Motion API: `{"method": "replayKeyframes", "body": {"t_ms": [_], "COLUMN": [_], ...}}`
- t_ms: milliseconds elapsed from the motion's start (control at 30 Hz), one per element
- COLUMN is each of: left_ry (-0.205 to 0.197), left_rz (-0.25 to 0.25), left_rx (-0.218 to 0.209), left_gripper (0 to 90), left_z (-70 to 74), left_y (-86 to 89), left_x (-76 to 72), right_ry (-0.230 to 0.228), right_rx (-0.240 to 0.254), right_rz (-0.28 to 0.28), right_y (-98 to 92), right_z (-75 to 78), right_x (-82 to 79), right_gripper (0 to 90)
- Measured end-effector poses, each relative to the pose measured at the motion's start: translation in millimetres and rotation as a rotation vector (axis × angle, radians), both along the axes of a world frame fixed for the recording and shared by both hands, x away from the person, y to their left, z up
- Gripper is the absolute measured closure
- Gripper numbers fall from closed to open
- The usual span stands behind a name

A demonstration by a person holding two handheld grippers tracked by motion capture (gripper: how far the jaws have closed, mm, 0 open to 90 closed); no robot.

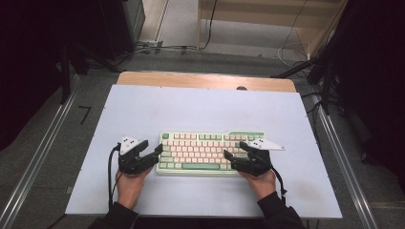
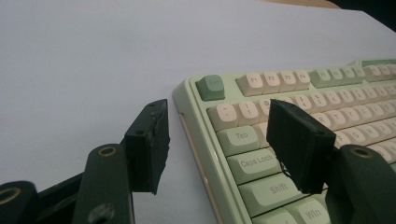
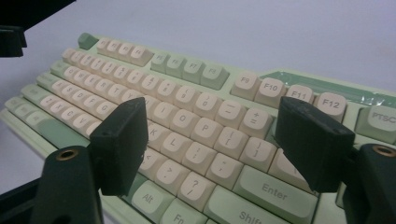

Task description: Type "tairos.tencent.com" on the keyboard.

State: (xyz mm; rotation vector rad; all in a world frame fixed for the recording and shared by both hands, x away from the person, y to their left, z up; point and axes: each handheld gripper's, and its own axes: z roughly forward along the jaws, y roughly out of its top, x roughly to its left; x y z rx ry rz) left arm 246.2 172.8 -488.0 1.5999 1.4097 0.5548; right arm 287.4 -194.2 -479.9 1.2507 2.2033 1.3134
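Poised at 9 and 3 o'clock of a green keyboard: left gripper and right gripper, jaws spread, straddling its ends, perhaps for lifting.

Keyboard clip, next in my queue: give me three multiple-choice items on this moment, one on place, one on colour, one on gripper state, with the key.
1. Where do the left gripper's jaws stand?
A. astride the keyboard's left edge
B. both over the F-keys
C. far off the mat

2. What colour is the Enter key?
A. red
B. pale green
C. black

3. How does the right gripper stand?
A. shut on a keycap
B. shut, holding nothing
C. open above the keys

Key: 1 A, the left gripper view shows one jaw over the mat and one over the keys; 2 B, the right gripper view shows it green among cream keys; 3 C, a wide gap shows between its jaws.
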Motion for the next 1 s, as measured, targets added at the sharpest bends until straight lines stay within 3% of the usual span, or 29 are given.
{"method": "replayKeyframes", "body": {"t_ms": [200,367,600,767,1000], "left_ry": [0.000,-0.005,-0.002,-0.005,0.002], "left_rz": [-0.007,-0.028,-0.088,-0.145,-0.191], "left_rx": [0.004,-0.001,0.007,0.037,0.043], "left_gripper": [42.0,51.5,73.1,89.9,90.0], "left_z": [0.0,0.0,0.0,1.6,0.8], "left_y": [-2.0,-4.7,-14.6,-27.7,-42.1], "left_x": [0.1,0.8,3.8,8.2,16.4], "right_ry": [-0.003,0.002,0.010,0.011,0.014], "right_rx": [-0.006,-0.009,-0.013,-0.016,-0.017], "right_rz": [-0.014,-0.022,-0.034,-0.051,-0.079], "right_y": [-1.7,-2.8,-6.8,-11.3,-19.1], "right_z": [0.0,-0.7,-1.6,-1.9,-2.2], "right_x": [0.6,0.9,0.1,-1.7,-5.7], "right_gripper": [22.9,22.9,23.0,23.3,23.6]}}
